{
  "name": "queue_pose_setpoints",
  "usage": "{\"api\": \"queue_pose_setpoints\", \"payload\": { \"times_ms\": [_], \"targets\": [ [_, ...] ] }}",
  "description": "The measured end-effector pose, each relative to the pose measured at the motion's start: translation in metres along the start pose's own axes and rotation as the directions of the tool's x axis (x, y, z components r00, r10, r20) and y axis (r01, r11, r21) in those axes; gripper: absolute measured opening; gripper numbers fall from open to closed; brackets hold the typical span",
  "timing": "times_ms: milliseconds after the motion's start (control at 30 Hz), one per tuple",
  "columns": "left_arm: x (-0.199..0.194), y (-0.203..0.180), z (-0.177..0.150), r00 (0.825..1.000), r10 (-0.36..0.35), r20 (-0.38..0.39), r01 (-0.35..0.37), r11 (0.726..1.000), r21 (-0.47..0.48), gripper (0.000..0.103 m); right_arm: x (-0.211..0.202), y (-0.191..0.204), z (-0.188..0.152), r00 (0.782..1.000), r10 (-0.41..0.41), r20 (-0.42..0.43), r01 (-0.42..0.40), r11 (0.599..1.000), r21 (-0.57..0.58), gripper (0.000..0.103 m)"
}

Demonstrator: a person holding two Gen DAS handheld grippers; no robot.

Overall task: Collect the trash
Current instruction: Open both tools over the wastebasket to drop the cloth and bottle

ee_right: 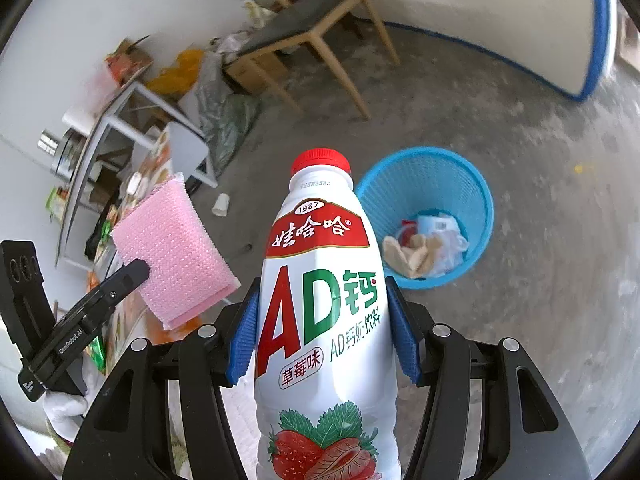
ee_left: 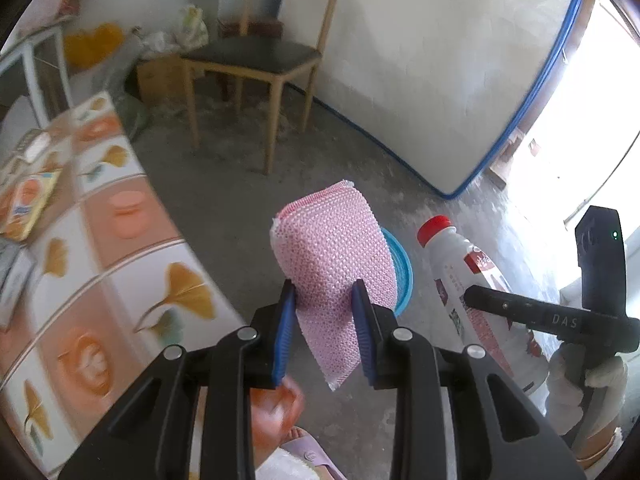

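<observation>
My left gripper [ee_left: 325, 300] clamps a pink sponge [ee_left: 340, 256] and my right gripper [ee_right: 324, 332] clamps a milk bottle [ee_right: 320, 320], both held just short of the blue bin [ee_right: 476, 184] ahead, ready for dropping in.

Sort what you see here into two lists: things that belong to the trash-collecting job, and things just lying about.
Part of the job:
- pink sponge cloth, gripped in the left gripper
- white drink bottle, gripped in the right gripper
- blue basket, already holding trash

Just lying about:
- wooden chair
- paper cup on the floor
- patterned table
</observation>
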State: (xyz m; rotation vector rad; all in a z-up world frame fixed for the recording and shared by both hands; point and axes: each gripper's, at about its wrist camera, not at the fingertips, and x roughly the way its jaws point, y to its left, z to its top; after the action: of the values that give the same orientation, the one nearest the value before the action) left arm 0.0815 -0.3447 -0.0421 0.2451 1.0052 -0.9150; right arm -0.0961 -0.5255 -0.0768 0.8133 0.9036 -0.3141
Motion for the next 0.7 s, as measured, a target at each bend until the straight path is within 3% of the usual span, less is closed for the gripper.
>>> {"api": "queue_pose_setpoints", "payload": {
  "times_ms": [200,267,333,400,533,700],
  "targets": [
    [0.056,-0.021,0.027,0.996,-0.006,-0.09,0.009,0.999,0.034,0.028,0.028,-0.029,0.028,0.999,0.015,-0.037,-0.011,0.995,0.098,0.055],
    [0.078,-0.03,0.042,0.993,-0.038,-0.113,0.042,0.999,0.03,0.032,0.039,-0.038,0.043,0.999,0.036,-0.03,-0.032,0.991,0.127,0.056],
    [0.098,-0.036,0.054,0.989,-0.054,-0.136,0.058,0.998,0.029,0.049,0.052,-0.054,0.06,1.0,0.031,-0.003,-0.03,0.983,0.183,0.065],
    [0.111,-0.035,0.062,0.993,-0.041,-0.114,0.041,0.999,-0.007,0.056,0.058,-0.065,0.066,0.999,0.007,0.038,-0.015,0.974,0.227,0.067],
    [0.115,-0.026,0.059,0.992,-0.063,-0.108,0.056,0.996,-0.065,0.056,0.062,-0.075,0.054,0.998,0.03,0.051,-0.043,0.96,0.278,0.067],
    [0.105,-0.016,0.042,0.993,-0.061,-0.1,0.055,0.996,-0.064,0.056,0.068,-0.077,0.023,1.0,-0.004,-0.004,0.005,0.965,0.263,0.067]
  ]
}}
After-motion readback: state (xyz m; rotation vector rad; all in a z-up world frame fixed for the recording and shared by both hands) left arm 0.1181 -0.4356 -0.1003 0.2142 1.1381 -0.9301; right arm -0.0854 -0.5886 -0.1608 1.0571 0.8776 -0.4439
